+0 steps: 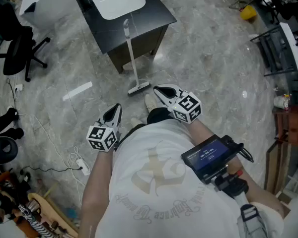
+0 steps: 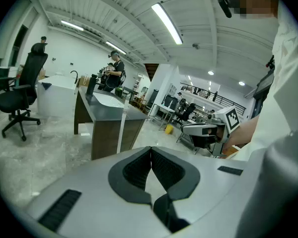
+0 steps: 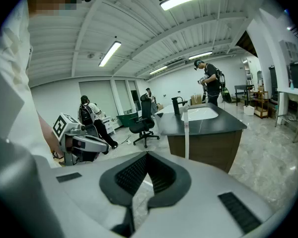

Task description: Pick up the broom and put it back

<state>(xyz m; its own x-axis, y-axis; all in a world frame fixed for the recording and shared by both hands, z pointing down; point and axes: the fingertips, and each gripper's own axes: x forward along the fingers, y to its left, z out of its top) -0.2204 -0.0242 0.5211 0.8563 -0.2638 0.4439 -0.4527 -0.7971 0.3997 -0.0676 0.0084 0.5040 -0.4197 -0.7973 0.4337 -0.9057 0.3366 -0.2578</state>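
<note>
Broom propped at the counter, both grippers empty: open up before you reach.

The broom [image 1: 132, 58] stands nearly upright ahead of you, its handle leaning on the near edge of the dark counter [image 1: 148, 20] and its head on the floor just in front of that edge. Your left gripper [image 1: 116, 109] and right gripper [image 1: 160, 90] are held close to your body, well apart from the broom, each with its jaws pressed together on nothing. Step closer and spread the jaws of one gripper first. I'd judge the right one better placed. Then come at the thin white handle square-on, about mid-height, so the pads close across it and don't glance off. Keep the other gripper ready to steady the handle, as it will likely tip along the counter edge once nudged.
</note>
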